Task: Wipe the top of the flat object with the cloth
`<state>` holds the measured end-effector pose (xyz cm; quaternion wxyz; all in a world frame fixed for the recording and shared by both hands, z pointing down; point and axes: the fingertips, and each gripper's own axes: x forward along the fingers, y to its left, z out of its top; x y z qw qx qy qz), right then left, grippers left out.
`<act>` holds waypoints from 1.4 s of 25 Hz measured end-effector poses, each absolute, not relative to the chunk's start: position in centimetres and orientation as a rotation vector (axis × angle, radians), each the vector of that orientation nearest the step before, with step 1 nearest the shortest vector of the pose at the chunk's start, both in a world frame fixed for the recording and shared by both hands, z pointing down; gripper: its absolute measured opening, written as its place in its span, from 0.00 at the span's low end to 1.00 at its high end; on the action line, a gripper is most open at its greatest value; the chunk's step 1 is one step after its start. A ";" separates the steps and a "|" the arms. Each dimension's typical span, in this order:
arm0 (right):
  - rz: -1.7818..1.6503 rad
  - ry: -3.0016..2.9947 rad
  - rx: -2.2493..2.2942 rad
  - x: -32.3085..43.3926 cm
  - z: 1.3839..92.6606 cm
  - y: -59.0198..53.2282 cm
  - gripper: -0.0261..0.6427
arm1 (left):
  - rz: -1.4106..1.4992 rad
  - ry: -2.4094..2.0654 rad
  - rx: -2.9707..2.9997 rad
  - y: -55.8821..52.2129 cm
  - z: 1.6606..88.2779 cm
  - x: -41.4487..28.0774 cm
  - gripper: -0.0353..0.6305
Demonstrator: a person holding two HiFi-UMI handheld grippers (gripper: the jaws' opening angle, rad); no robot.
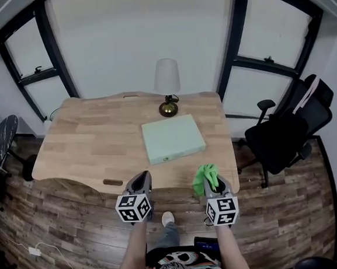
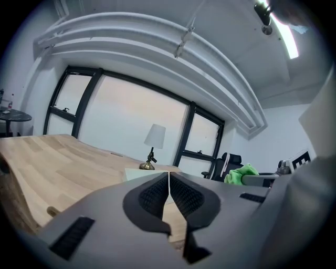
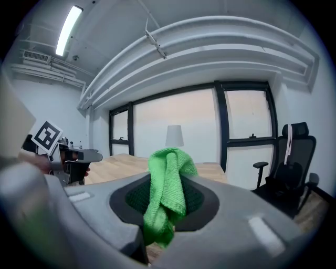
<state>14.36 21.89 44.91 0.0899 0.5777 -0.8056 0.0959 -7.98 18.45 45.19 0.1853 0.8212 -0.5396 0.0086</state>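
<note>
left gripper (image 2: pixel 168 183): jaws pressed together, empty | right gripper (image 3: pixel 167 195): clamped on green cloth (image 1: pixel 205 175), at near edge of table (image 1: pixel 87 147) | slab (image 1: pixel 173 138): flat on table, ahead of both grippers, near lamp (image 1: pixel 167 87)

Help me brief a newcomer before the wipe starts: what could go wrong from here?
The green cloth is pinched as a bunched fold in the right gripper, so it may slip or wipe only a narrow strip of the pale-green board.
The lamp stands just behind the board; a far stroke could knock it.
The left gripper is shut and off the board, which might slide.
</note>
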 end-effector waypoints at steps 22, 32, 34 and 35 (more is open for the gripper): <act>0.427 -2.190 1.740 15.2 50.1 -1.3 0.17 | 0.202 -1.381 2.192 -6.0 53.6 -9.7 0.07; 0.428 -2.190 1.741 16.3 50.6 -4.1 0.17 | 0.224 -1.399 2.167 -8.4 54.8 -9.3 0.07; 0.428 -2.199 1.734 16.4 50.8 -4.9 0.17 | 0.229 -1.415 2.152 -9.0 55.2 -9.5 0.07; 0.431 -2.202 1.729 16.4 51.0 -5.4 0.17 | 0.231 -1.421 2.147 -9.3 55.3 -9.6 0.07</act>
